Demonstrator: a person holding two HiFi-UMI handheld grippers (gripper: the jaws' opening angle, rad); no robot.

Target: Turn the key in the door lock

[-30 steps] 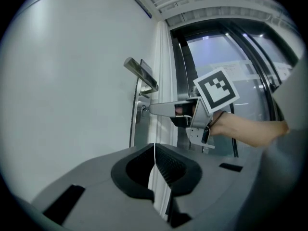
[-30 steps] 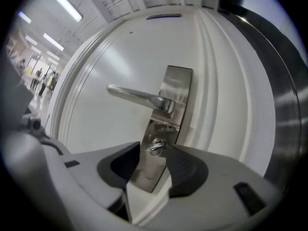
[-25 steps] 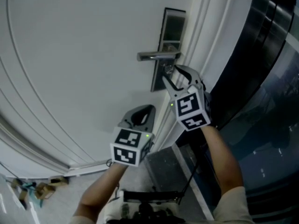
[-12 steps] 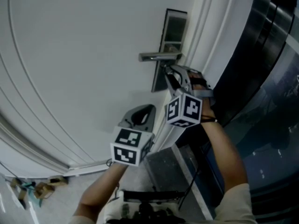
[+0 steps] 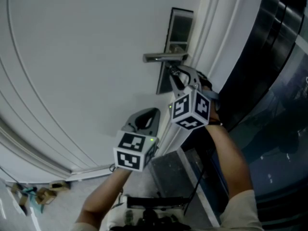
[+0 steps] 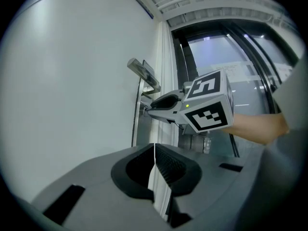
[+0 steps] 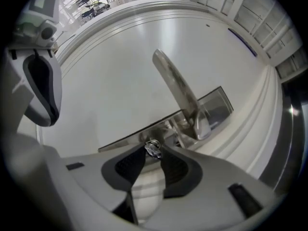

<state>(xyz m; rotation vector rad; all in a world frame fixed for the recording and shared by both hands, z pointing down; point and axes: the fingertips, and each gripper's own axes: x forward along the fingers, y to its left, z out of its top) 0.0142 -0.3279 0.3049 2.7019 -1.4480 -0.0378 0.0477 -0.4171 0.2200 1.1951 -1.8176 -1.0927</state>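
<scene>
A white door [image 5: 72, 57] is filling most of the head view, with a dark glass wall [image 5: 279, 105] running down the right side and a pale moulded frame [image 5: 211, 32] standing between the two. The left gripper [image 5: 147, 113] is hanging near the door's face, lower in the head view than the handle and well apart from the lock. In its own view its jaws are lying pressed together with nothing between them, and it is pointing along the door towards the other gripper. The right gripper [image 5: 174, 76] is reaching level to the door just under the handle, its marker cube facing the head camera. A narrow metal plate [image 5: 179, 30] is sitting close to the door's edge, and a straight lever handle [image 5: 161, 57] is sticking out from it across the door. The key [image 7: 153, 148] is sitting in the lock on that plate, just beside the handle's base. The right gripper's jaws have just been closing, and in its own view they are now standing narrow with their tips pinching the key's head between them. In the head view those tips are hiding the key.
</scene>
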